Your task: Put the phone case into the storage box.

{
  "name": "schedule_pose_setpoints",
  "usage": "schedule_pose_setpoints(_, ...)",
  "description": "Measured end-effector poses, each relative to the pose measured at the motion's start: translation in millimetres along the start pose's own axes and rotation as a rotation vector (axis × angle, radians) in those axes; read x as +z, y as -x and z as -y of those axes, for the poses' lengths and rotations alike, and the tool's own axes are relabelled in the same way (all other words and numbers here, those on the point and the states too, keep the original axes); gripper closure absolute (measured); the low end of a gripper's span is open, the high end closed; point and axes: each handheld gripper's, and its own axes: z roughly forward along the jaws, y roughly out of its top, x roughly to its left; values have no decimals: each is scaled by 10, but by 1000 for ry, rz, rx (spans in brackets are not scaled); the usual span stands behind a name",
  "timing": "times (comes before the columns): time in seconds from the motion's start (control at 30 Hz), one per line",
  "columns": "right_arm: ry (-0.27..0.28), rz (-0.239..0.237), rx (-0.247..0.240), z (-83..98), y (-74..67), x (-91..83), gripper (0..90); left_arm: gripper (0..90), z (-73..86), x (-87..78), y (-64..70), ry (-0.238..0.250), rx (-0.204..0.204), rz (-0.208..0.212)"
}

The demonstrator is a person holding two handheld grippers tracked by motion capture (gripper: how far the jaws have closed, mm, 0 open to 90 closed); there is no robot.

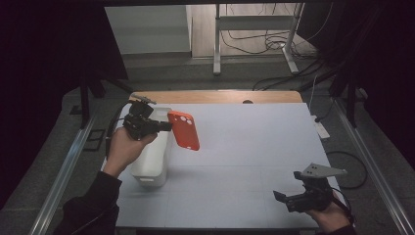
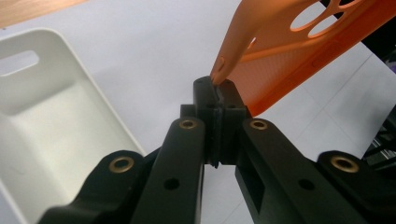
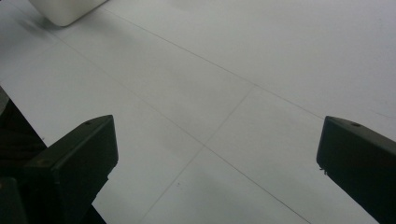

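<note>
An orange phone case (image 1: 184, 129) hangs in the air at the table's left, just right of a white bin (image 1: 152, 161). My left gripper (image 1: 167, 126) is shut on the case's edge. In the left gripper view the closed jaws pinch the rim of the phone case (image 2: 299, 56), with the bin (image 2: 51, 121) below and to the left. My right gripper (image 1: 288, 188) is low at the table's front right, held by a hand. Its jaws stand wide apart over bare white table (image 3: 224, 93), with nothing between them.
The white table (image 1: 244, 147) has a wooden strip along its far edge. A corner of the white bin (image 3: 65, 11) shows at the top left of the right gripper view. Beyond the table are a metal stand and cables on the floor.
</note>
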Motion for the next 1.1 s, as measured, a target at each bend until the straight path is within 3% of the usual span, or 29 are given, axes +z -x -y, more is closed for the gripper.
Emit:
schedule_pose_setpoints(0.6,-16,73,37,124,99,-165,0,895,-28,-176,-239,10,-45,-51)
schedule_pose_setpoints(1.1,-21,82,53,183,140,-222,0,895,-108,-296,-420,12,-64,-109)
